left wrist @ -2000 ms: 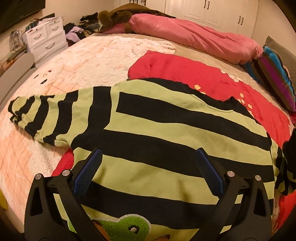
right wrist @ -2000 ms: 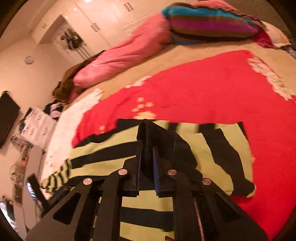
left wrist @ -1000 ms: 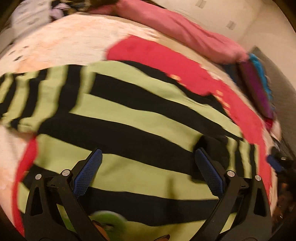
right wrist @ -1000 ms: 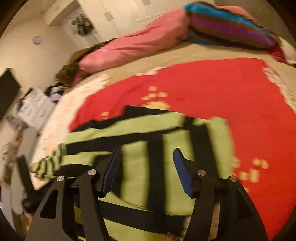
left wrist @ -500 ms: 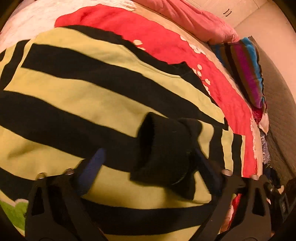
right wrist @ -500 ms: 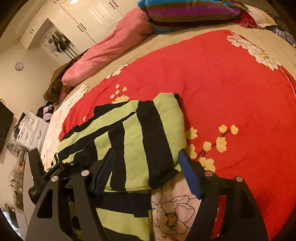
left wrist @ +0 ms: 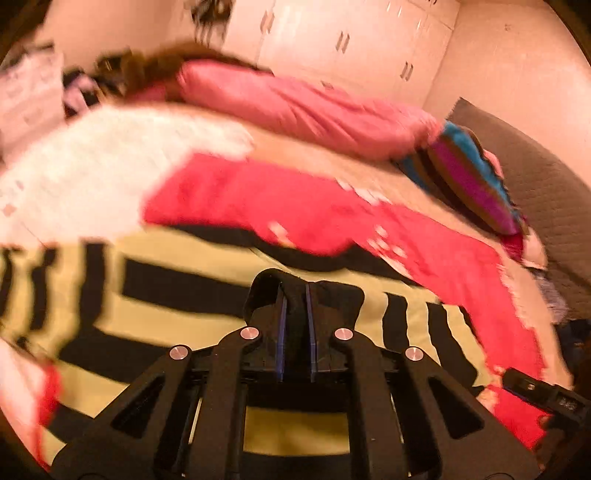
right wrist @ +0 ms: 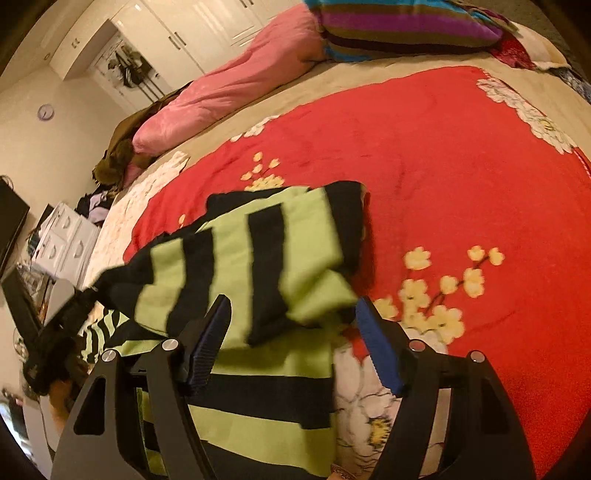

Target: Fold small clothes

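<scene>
Striped sweater (right wrist: 236,258), green and black, lies across the red floral blanket (right wrist: 461,166) on the bed, body spread flat with one sleeve (right wrist: 266,266) already doubled over it. We have the left gripper (left wrist: 295,295) clamped fully shut on that sleeve's black cuff (left wrist: 295,291), fabric bunched up between the pads at 12 o'clock in its own view; the cuff looks raised off the body. Right gripper (right wrist: 291,325) has its jaws well apart, nothing pinched; the folded sleeve edge sits between the pads at 12 o'clock but they don't touch it. Other sleeve (left wrist: 33,284) trails out at 9 o'clock in the left view, not folded yet, so we judge the fold is early. Beyond the sweater: pink duvet (right wrist: 236,81) at 11 o'clock, striped pillow (right wrist: 406,26) at 1 o'clock, white drawers (right wrist: 62,236) at 9 o'clock. Risks: our grip is on a small bunch of cuff only, so a quick pull could slip it out, or drag the whole body and skew the fold. Left view is motion-blurred, so we can't tell how much fabric is really in the pinch. With the right jaws empty, nothing pins the body down while we move the sleeve.
</scene>
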`<control>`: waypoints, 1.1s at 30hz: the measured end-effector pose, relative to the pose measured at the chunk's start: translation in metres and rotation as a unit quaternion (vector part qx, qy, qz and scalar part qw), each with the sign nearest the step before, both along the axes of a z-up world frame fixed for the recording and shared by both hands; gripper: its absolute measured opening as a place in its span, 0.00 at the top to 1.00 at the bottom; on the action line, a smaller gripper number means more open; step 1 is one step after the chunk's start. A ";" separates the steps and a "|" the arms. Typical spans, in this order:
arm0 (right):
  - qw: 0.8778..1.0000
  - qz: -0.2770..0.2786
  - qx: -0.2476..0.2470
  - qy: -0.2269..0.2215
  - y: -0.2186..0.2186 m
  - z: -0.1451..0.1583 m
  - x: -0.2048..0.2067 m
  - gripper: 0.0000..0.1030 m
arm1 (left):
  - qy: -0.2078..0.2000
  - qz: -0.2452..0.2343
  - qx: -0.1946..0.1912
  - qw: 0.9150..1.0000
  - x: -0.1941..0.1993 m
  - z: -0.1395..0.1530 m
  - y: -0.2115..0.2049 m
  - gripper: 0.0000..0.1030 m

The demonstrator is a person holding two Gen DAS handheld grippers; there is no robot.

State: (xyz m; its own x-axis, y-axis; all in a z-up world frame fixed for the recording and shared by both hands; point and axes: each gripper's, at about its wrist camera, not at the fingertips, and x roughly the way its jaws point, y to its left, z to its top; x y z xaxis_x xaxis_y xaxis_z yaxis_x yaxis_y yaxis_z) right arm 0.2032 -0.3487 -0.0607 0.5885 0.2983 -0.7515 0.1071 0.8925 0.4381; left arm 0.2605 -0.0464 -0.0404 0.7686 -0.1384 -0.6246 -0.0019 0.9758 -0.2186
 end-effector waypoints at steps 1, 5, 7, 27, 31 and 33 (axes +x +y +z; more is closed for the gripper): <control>1.000 0.007 0.000 0.003 0.006 -0.002 0.002 0.33 | -0.005 0.006 0.010 1.000 0.001 0.003 0.005 0.97; 0.999 0.029 -0.007 0.013 0.028 -0.008 0.008 0.33 | 0.005 0.040 0.049 0.998 0.006 -0.004 0.030 0.97; 0.999 0.038 -0.011 0.017 0.038 -0.012 0.010 0.33 | 0.024 0.050 0.045 0.997 0.009 -0.011 0.046 0.97; 0.989 0.094 -0.107 0.043 0.060 -0.045 0.024 0.75 | 0.101 0.123 0.040 0.986 0.019 -0.055 0.086 0.84; 0.986 0.106 -0.110 0.064 0.061 -0.055 0.019 0.80 | 0.102 0.128 0.036 0.986 0.017 -0.055 0.088 0.81; 0.987 0.105 -0.107 0.065 0.061 -0.057 0.017 0.80 | 0.099 0.128 0.039 0.986 0.015 -0.052 0.087 0.79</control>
